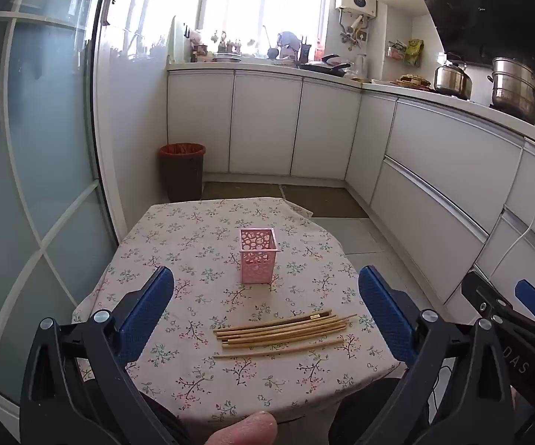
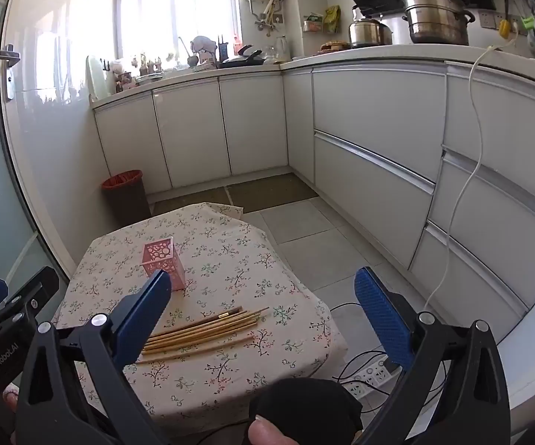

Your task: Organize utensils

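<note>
Both jaws of my left hand-held gripper stand spread wide with nothing between the pads, hanging above the near part of the small counter with its flowered cloth. My right hand-held gripper is spread just as wide and grips nothing; its left finger hangs over the cloth while its right finger is out past the counter's right edge, over the floor tiles.

I see the chopsticks lying flat in a loose bundle, running left to right across the near half of the counter, one stick a little apart on the near side. Their right ends lie near the counter's right edge. Behind them, well apart, the pink holder stands upright near the middle of the cloth, its top open.

Bare cloth lies all around the holder and between it and the bundle. To the left a glass door runs close by the counter's edge; to the right is open floor up to the white cabinets. A power strip and cables lie on the floor beside the near right corner.
</note>
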The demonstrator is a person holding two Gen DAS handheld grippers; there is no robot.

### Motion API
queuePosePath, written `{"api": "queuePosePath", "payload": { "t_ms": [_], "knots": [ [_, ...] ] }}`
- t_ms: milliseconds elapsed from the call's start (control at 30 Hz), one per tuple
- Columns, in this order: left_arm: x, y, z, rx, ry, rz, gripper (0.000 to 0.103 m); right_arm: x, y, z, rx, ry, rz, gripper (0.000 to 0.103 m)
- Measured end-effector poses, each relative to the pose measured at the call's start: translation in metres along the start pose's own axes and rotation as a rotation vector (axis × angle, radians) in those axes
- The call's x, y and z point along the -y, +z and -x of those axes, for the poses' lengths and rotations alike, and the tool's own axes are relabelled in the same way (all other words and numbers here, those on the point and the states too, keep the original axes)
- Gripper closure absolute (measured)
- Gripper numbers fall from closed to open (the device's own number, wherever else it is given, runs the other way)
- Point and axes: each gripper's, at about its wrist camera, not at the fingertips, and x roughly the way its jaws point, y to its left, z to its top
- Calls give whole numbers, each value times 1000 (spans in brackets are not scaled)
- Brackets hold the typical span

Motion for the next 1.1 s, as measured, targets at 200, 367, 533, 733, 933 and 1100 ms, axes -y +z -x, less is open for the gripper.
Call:
{"api": "queuePosePath", "payload": {
  "t_ms": [200, 367, 533, 733, 933, 1100],
  "knots": [
    [8, -4, 4, 3, -6, 2, 7, -2, -3, 0, -24, 8, -14, 7],
    [18, -9, 4, 7, -3, 5, 7, 12, -2, -1, -16, -4, -30, 7],
    [11, -2, 3, -10, -20, -2, 7, 14, -5, -2, -20, -10, -36, 7],
    [15, -1, 0, -25, -38, 1, 7, 14, -6, -2, -28, -18, -52, 7],
    [18, -2, -4, -38, -39, -7, 7, 19, -6, -7, -45, -16, -68, 7],
    [23, -1, -8, -48, -39, -14, 7, 21, -7, -10, -52, -16, -74, 7]
  ]
}}
